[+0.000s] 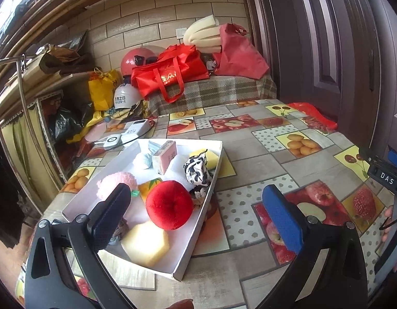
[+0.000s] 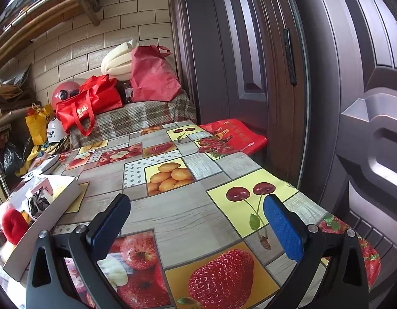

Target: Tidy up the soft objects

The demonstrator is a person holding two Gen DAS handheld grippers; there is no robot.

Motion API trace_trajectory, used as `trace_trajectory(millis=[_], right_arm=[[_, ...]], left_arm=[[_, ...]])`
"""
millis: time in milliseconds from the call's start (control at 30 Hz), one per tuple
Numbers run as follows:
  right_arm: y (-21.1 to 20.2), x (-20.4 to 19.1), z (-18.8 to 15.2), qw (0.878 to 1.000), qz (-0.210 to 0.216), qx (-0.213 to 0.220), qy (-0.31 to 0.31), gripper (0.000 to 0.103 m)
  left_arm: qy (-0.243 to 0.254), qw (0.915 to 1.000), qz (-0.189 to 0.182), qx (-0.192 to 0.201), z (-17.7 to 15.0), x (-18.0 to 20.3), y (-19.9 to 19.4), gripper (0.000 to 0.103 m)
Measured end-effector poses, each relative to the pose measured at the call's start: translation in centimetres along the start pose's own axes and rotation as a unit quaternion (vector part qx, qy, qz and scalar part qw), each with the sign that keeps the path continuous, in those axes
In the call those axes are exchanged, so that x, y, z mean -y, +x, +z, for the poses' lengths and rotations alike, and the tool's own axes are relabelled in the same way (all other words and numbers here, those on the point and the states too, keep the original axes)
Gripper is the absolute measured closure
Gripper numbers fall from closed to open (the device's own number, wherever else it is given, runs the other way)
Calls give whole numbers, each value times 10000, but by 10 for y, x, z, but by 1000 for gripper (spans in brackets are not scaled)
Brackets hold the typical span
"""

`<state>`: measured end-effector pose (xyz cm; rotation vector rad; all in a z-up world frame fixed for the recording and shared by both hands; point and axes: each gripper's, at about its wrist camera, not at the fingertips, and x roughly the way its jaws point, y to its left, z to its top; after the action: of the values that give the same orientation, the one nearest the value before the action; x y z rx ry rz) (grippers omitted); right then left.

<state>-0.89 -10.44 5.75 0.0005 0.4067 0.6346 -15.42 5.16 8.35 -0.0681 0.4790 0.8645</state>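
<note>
Left gripper (image 1: 196, 200): jaws spread wide, nothing held. Left finger (image 1: 109, 212) positioned over the near left part of the white tray (image 1: 219, 154); blue-padded right finger (image 1: 282, 217) positioned over bare tablecloth (image 1: 252, 154), outside the tray's right wall.

Tray contents, near to far: pale yellow hexagonal sponge (image 1: 147, 244) at the near edge; red plush apple (image 1: 168, 204) just behind, touching it; pink fluffy ball (image 1: 116, 182) to the left; orange piece (image 1: 149, 185) between ball and apple; black-and-white spotted cloth (image 1: 197, 170) against the right wall; yellow sponge (image 1: 207, 155) in the far right corner; pink box (image 1: 163, 155) and pale blue cloth (image 1: 144, 158) at the far end.

Tray set at an angle, near right corner close to the table's front edge. Open tablecloth to the right of the tray and beyond it.

Right gripper (image 2: 197, 212): jaws spread wide, nothing held, positioned above fruit-printed tablecloth with the tray well off to the left. Table's right edge near the brown door (image 2: 275, 77); red bag (image 2: 237, 136) lying at the far right corner.
</note>
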Motion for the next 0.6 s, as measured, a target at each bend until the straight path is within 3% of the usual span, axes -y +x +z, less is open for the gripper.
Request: trace_trajectory(millis=[100,267,600], right_arm=[[-4,-3,-1,10000,-22,89,-28,0],[-6,-7,-1,9997,-51,192,-158,0],[-3,-2,0,9999,-21,92,-39,0]], left_arm=[[129,9998,50,-125,3,7,-7,0],[114,9992,-388,-43,4,9,-20,0],[-65,10000,74,-7,5,1,-20,0]])
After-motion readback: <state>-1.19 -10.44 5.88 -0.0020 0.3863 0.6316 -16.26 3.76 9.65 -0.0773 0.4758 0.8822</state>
